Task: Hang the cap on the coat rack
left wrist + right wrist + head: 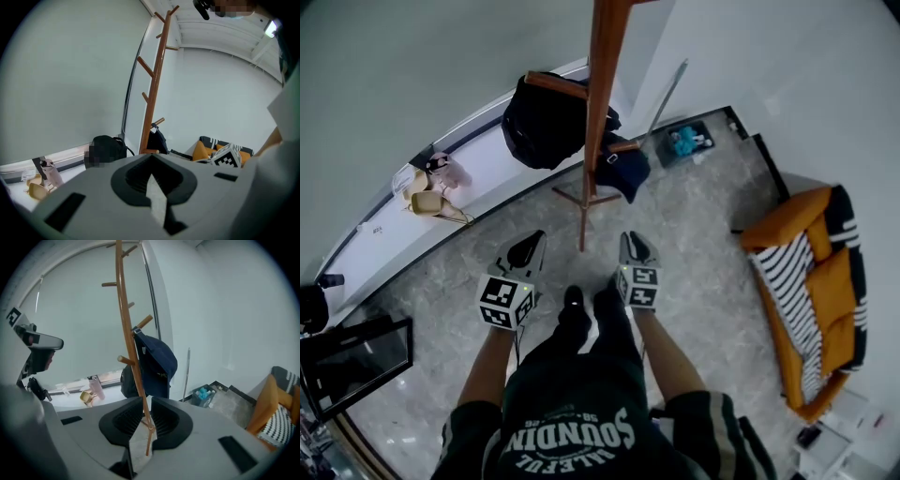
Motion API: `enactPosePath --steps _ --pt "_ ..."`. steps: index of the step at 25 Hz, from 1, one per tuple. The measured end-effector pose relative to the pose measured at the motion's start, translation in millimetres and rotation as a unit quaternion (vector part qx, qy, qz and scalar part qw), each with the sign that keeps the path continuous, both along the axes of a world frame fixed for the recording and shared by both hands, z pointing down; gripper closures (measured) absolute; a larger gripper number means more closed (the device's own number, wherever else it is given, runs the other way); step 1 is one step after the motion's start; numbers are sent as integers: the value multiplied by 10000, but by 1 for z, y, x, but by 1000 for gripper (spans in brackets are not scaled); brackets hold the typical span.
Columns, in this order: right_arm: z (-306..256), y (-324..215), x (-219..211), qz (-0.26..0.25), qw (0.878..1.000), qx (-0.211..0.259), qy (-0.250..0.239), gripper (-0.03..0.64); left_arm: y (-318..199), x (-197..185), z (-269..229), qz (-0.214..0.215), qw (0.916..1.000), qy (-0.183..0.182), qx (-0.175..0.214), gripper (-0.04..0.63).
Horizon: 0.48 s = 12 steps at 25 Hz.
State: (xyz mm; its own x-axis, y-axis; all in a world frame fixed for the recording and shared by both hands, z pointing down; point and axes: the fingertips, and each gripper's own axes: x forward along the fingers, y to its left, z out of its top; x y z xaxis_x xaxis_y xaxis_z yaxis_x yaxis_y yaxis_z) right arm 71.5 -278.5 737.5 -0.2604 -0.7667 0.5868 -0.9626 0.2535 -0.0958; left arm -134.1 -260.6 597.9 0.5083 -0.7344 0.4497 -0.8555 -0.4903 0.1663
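The wooden coat rack (598, 94) stands on the marble floor just ahead of me. A navy cap (626, 171) hangs on one of its lower pegs, right of the pole, and neither gripper touches it. In the right gripper view the cap (157, 364) hangs beside the pole (125, 319). The left gripper view shows it small and dark (157, 140) at the pole (154, 89). My left gripper (525, 251) (151, 159) is shut and empty, low and short of the rack. Beside it my right gripper (635, 248) (145, 401) is open by a narrow slit and holds nothing.
A black backpack (546, 120) hangs on a peg left of the pole. Along the wall runs a white ledge (487, 178) with a pink bottle and shoes (441, 187). A bin of blue items (684, 142) sits in the corner, an orange striped sofa (811, 291) at right.
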Motion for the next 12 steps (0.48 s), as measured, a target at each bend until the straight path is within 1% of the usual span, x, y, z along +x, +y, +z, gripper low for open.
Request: enactPosePath --steps 5,12 --pt "-49 -10 -7 -122 9987 501 -15 614 -5 9 -19 107 9997 49 220 595" --pt "-140 -27 -20 -292 9898 1379 -183 618 -14 12 -51 217 9979 46 615 595"
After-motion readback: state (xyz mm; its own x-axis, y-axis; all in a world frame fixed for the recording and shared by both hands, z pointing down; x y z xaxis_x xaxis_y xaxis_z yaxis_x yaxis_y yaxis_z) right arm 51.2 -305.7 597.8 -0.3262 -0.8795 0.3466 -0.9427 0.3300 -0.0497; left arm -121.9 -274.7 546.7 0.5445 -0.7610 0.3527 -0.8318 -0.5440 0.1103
